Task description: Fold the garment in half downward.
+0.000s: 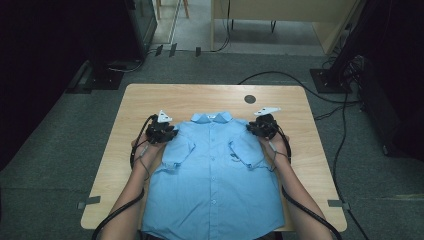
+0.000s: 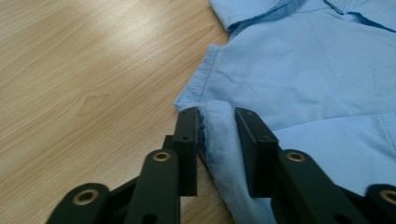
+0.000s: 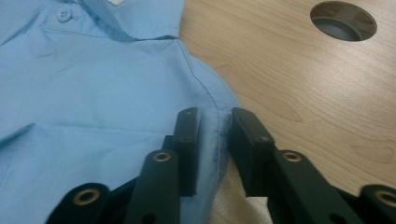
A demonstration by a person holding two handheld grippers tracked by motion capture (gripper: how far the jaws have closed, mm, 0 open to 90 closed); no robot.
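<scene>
A light blue short-sleeved shirt lies front up on the wooden table, collar at the far side and both sleeves folded in over the chest. My left gripper sits at the shirt's left shoulder. In the left gripper view the gripper is shut on a raised fold of the shoulder seam of the shirt. My right gripper is at the other shoulder. In the right gripper view that gripper pinches a ridge of the shirt at its edge.
A round cable hole is set in the table beyond the collar, close to the right gripper, and shows again as the hole. Bare wood lies either side of the shirt. Black cables run over the carpet behind the table.
</scene>
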